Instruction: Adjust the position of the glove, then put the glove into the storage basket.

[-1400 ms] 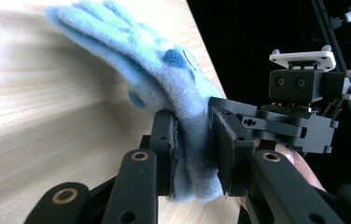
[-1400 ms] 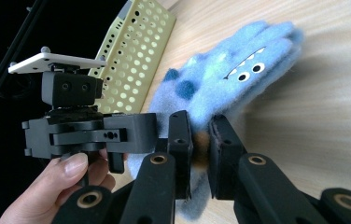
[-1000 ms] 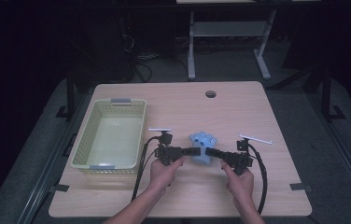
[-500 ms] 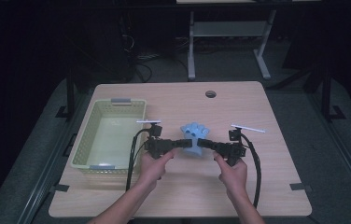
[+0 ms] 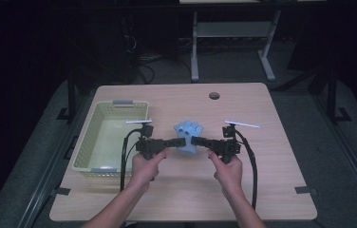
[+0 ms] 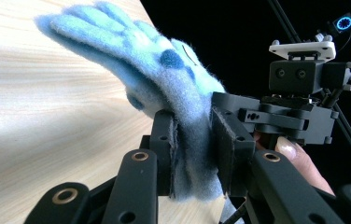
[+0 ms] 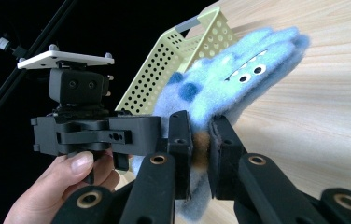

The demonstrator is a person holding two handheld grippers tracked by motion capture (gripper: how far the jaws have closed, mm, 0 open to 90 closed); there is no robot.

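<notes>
High view: wooden table [image 5: 262,190], yellow perforated basket [image 5: 91,142] at left. Blue fuzzy glove [image 5: 188,135] held above mid-table, right of the basket. Left gripper [image 5: 180,141] and right gripper [image 5: 196,141], each pinching the glove's lower edge from opposite sides.

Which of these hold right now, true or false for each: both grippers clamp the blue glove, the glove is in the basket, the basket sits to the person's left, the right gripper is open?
1. Both the left gripper and the right gripper are shut on the blue fuzzy glove. True.
2. The glove lies inside the yellow basket. False: it is held over the wooden table, right of the basket.
3. The basket sits at the person's left. True.
4. The right gripper is open. False: its jaws pinch the glove's cuff.
</notes>
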